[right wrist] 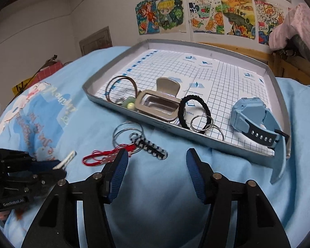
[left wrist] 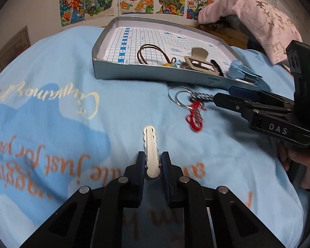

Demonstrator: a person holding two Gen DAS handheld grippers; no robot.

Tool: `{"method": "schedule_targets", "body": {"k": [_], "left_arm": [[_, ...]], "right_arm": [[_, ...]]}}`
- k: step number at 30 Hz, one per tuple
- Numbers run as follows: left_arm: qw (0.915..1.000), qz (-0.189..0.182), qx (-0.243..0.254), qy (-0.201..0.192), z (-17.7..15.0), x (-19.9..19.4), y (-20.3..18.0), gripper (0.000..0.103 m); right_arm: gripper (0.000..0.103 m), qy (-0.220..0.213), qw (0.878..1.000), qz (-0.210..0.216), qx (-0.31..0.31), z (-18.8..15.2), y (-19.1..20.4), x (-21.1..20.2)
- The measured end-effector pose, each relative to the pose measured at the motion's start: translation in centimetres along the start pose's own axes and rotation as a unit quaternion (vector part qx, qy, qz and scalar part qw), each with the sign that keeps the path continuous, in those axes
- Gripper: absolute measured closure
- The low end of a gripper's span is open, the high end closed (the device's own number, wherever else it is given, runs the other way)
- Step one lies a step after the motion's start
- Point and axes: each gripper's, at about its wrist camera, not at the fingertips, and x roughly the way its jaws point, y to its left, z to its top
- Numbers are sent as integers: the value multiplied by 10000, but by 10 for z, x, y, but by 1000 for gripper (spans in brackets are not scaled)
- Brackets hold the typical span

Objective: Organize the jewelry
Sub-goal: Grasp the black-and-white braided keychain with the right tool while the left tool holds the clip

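On the blue bedspread (right wrist: 155, 196) the left gripper (left wrist: 151, 163) pinches a white hair clip (left wrist: 150, 146) between its fingers, the clip's scalloped length sticking out ahead over the cloth. The right gripper (right wrist: 157, 161) stands with its jaws spread wide and nothing between them, low over the bedspread just short of the grey tray (right wrist: 117, 103). Ahead of its fingertips lie a black-and-white braided keychain (right wrist: 149, 146) on its wire rings and a red string bracelet (right wrist: 99, 157), both on the bedspread outside the tray's near wall; the left fingertip of that gripper sits just beside the red string. Inside the tray, on grid-printed paper, are a brown cord loop (right wrist: 119, 86), a beige hair claw (right wrist: 159, 101), a black hair tie (right wrist: 193, 109), a pair of metal rings (right wrist: 204, 124) and a light blue watch (right wrist: 252, 115) whose strap hangs over the right end of the tray. Colourful drawings (right wrist: 206, 14) are taped to the wall behind.
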Motion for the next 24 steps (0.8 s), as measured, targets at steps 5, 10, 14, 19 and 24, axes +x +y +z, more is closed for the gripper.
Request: {"method": "schedule_targets", "body": {"k": [5, 10, 14, 19, 24], "left_arm": [[9999, -39, -117, -64, 10, 14, 8, 88], [9984, -291, -401, -262, -5, 18, 21, 88], [9976, -342, -442, -403, -12, 14, 22, 88], [9968, -449, -512, -430, -12, 13, 25, 88], [9969, -440, -496, -431, -11, 13, 25, 88]], "right_arm": [[54, 71, 9998, 128, -93, 8, 0, 14], [67, 301, 9987, 337, -236, 6, 7, 29], [68, 367, 9979, 466, -274, 3, 11, 28], [75, 366, 9975, 448, -407, 0, 20, 22], [82, 408, 9967, 397, -573, -4, 29, 17]]}}
